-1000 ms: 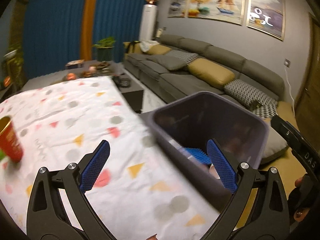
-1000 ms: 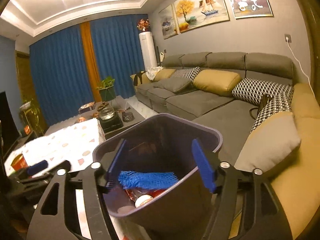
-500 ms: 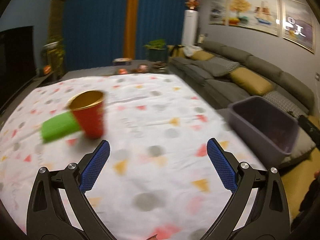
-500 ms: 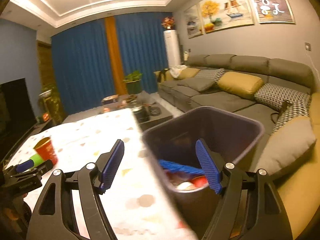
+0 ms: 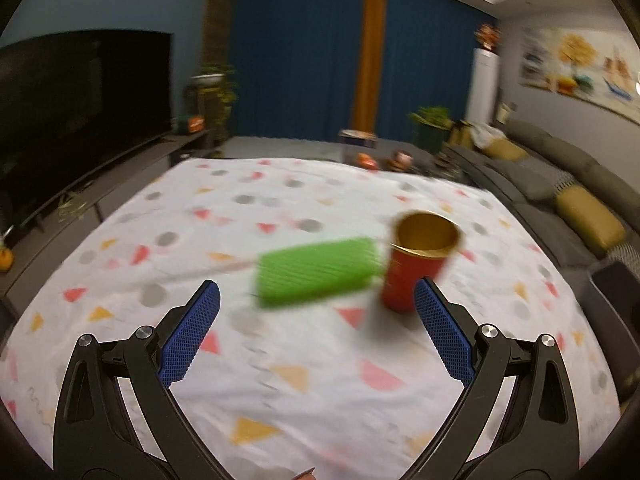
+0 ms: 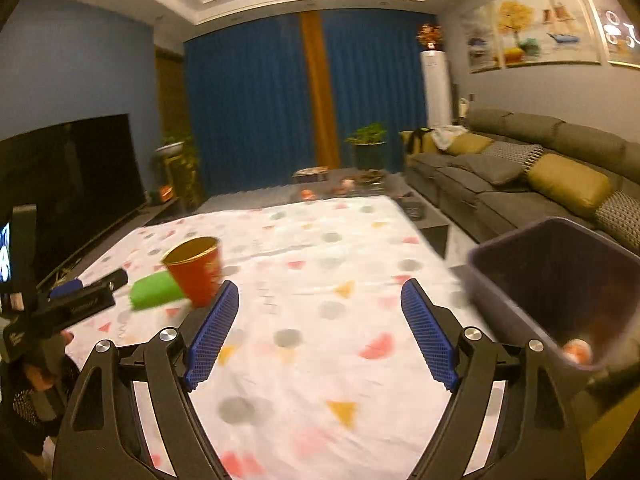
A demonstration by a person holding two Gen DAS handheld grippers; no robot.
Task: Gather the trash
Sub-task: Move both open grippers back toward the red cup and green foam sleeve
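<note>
The patterned tablecloth (image 5: 280, 380) filled both views, and the dark bin (image 6: 560, 280) sat off its right edge with trash already inside. On the cloth lay the green foam sleeve (image 5: 316, 270), long axis running left to right, touching the upright red cup (image 5: 416, 268). Both lay just ahead of the left gripper (image 5: 316, 338), wide open and empty, the nearer one by my reckoning. The right gripper (image 6: 316, 330), jaws opening with nothing between them, had them up to its left.
</note>
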